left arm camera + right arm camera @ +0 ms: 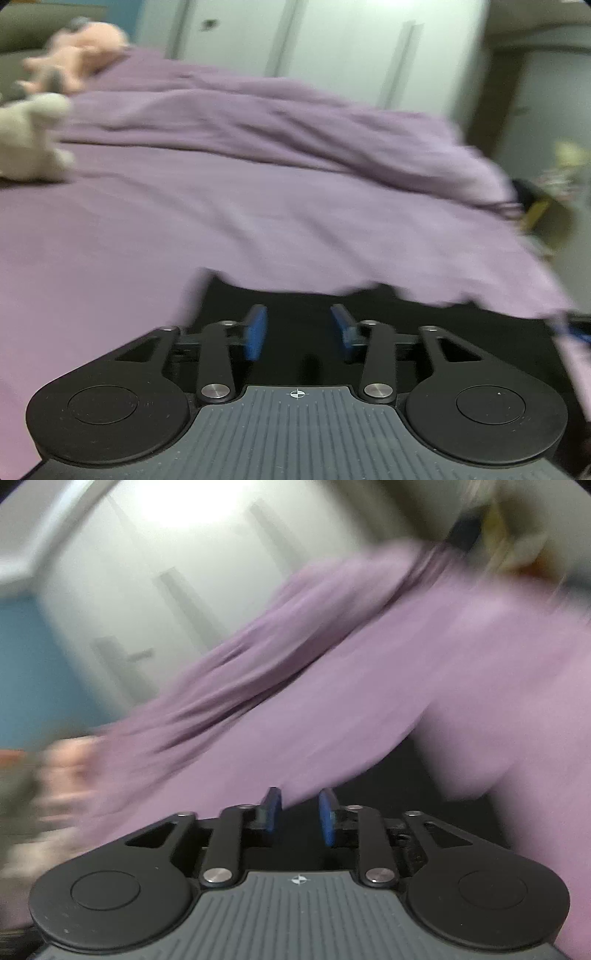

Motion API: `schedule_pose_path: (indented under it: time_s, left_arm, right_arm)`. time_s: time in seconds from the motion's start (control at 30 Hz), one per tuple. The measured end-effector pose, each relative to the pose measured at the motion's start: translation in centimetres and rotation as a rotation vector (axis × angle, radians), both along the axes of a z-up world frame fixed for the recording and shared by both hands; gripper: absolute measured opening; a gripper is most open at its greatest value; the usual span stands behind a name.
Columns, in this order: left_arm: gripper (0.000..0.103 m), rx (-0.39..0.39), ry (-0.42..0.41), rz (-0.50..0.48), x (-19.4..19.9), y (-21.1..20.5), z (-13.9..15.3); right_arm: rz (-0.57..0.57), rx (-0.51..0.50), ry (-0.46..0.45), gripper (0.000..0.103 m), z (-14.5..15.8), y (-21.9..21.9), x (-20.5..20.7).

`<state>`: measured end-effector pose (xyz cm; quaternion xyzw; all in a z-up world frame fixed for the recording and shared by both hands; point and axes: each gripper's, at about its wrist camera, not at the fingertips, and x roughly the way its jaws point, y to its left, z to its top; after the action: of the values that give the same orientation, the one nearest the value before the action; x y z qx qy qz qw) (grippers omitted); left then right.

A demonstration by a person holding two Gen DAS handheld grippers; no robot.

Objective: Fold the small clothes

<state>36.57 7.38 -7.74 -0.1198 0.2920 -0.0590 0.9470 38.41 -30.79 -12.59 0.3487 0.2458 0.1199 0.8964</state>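
A black garment [406, 317] lies on the purple bed sheet [258, 221], its far edge wavy and blurred. My left gripper [299, 317] hovers over it, blue pads [255, 332] well apart, with only the dark cloth showing beneath the gap. The right wrist view is tilted and smeared. There my right gripper [299, 805] stands open by a narrower gap, its blue pads [327, 819] over the same black garment [388, 786] at the edge of the purple sheet [369, 701]. Neither pair of pads presses on cloth.
A rumpled purple duvet [295, 122] runs across the far side of the bed. A pink plush toy [81, 55] and a cream one [33, 136] sit at the far left. Pale wardrobe doors [332, 44] stand behind. Clutter sits past the bed's right edge [546, 206].
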Motion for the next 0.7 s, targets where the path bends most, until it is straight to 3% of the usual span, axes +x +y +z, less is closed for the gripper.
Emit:
schedule_pose_path:
  time_s: [0.1, 0.17, 0.23, 0.3, 0.4, 0.53, 0.7]
  left_arm:
    - [0.056, -0.03, 0.027, -0.088, 0.4, -3.3, -1.5]
    - [0.056, -0.005, 0.06, -0.084, 1.6, -5.2, -2.5]
    - [0.056, 0.015, 0.068, -0.071, 2.8, -6.3, -3.0]
    - [0.056, 0.056, 0.066, -0.063, 4.3, -6.9, -3.3]
    - [0.056, 0.1, 0.079, -0.017, 6.1, -6.9, -3.8]
    - [0.056, 0.084, 0.061, -0.033, 6.9, -5.4, -4.3]
    - [0.056, 0.055, 0.057, -0.034, 6.0, -2.9, -4.4]
  right_arm:
    - [0.137, 0.148, 0.103, 0.027, -2.7, 3.1, 1.1]
    - [0.163, 0.116, 0.137, 0.025, -3.8, 4.6, 2.6]
    - [0.155, 0.05, 0.123, 0.018, -3.9, 5.1, 4.1]
    - [0.131, -0.002, 0.097, 0.018, -3.9, 4.6, 5.4]
    - [0.108, -0.024, 0.082, 0.003, -4.2, 2.6, 7.2]
    - [-0.008, 0.029, 0.045, 0.003, -5.0, -2.5, 7.3]
    - [-0.268, 0.067, 0.06, 0.003, -5.2, -7.3, 4.4]
